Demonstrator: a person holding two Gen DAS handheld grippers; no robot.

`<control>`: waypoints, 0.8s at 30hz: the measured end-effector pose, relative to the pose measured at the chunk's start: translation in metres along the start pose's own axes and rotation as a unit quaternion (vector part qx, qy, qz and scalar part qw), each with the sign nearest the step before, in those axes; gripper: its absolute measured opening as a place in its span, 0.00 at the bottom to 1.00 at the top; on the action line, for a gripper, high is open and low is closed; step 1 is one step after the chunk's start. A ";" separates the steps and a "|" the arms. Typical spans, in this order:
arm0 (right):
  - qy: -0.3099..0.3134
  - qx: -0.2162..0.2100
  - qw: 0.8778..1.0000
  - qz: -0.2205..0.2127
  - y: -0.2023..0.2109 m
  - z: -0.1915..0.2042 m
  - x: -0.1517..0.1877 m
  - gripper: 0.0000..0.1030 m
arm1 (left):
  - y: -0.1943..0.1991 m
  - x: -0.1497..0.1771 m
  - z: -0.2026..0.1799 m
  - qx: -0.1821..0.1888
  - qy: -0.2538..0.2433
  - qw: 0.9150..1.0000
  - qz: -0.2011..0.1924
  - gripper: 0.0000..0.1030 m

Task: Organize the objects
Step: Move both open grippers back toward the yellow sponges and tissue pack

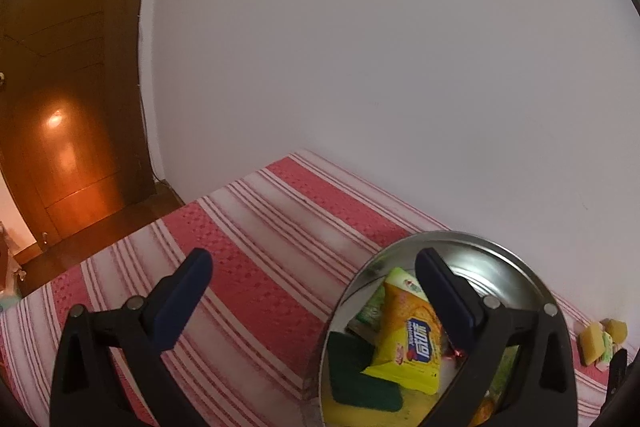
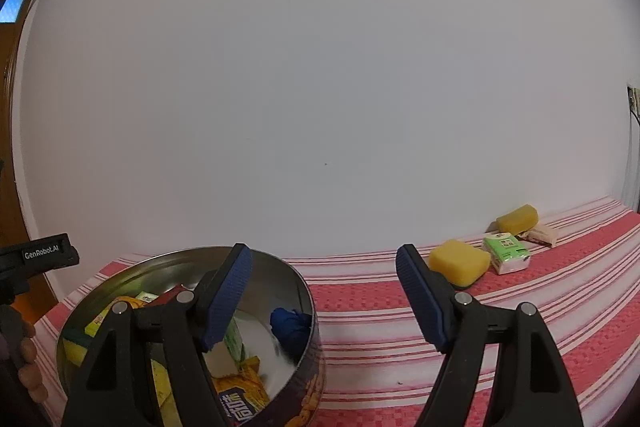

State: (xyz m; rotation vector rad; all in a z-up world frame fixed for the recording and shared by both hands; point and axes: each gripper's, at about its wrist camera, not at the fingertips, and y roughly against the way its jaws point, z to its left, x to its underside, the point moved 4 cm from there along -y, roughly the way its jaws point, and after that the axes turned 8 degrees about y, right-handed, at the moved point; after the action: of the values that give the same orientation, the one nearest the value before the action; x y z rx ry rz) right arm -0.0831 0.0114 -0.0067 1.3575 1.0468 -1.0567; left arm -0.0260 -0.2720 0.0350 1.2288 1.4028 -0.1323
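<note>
"GenRobot.AI" was printed in white on the black device (image 2: 38,254) at the left edge; Chinese characters (not clearly legible) were printed on the yellow snack packet (image 1: 412,337).

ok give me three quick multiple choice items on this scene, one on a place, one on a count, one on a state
1. Where is the blue cloth bundle?
A. inside the round tin
B. on the striped cloth
C. between the right gripper fingers

2. How many yellow sponges lie outside the tin?
A. one
B. two
C. four

3. What is the left gripper holding?
A. a snack packet
B. a sponge
C. nothing

Answers: 1 A, the bundle rests against the tin's inner wall. 2 B, a second sponge lies farther back. 3 C, its fingers stand wide apart and empty.
</note>
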 end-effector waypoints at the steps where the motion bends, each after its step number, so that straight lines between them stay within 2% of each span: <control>1: 0.000 0.001 1.000 0.002 0.000 0.000 0.001 0.74 | 0.001 0.001 0.000 -0.002 0.002 1.000 -0.005 1.00; 5: -0.003 0.003 1.000 0.007 0.010 0.000 -0.003 0.74 | 0.003 0.009 -0.004 0.012 0.008 1.000 -0.017 1.00; 9: -0.001 0.011 1.000 0.005 0.002 -0.009 -0.004 0.74 | 0.017 0.027 -0.028 0.034 -0.029 0.999 -0.022 0.99; 15: -0.012 0.019 1.000 0.018 0.013 -0.019 -0.008 0.74 | 0.038 0.048 -0.055 0.068 -0.075 0.994 -0.045 0.99; 24: -0.013 0.047 0.999 0.012 0.027 -0.041 -0.007 0.74 | 0.047 0.064 -0.070 0.116 -0.080 0.989 -0.039 0.99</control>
State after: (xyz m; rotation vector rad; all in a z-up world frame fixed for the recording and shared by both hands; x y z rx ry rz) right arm -0.0573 0.0514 0.0074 1.4253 0.9706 -1.1152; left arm -0.0221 -0.1664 0.0322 1.3219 1.3205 -0.4496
